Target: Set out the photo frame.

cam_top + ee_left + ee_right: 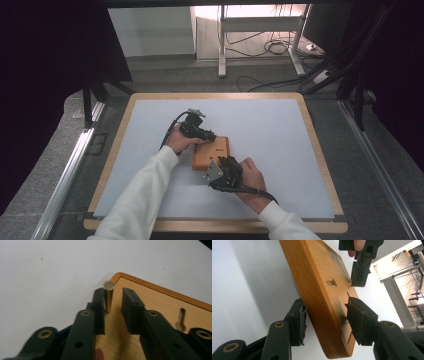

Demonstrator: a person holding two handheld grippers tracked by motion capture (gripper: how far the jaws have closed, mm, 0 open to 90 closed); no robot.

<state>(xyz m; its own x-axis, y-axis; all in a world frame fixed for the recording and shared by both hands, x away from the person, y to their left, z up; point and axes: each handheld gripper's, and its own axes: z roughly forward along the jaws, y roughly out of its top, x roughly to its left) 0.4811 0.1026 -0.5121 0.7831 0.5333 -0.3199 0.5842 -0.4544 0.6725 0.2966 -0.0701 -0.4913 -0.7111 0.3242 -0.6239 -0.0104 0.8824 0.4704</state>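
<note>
In wooden block (pixel 155 305): upright brass pin (pixel 108 296)

We see the high view evenly lit over the white table (pixel 280 150), while its far left and right sides sink into near black; a bright floor patch glows at top centre. In the left gripper view the brass pin (pixel 108 297) is slightly blurred at its top and the near jaws are soft. The right gripper view shows grey shadow beside the wooden block (pixel 322 297).
</note>
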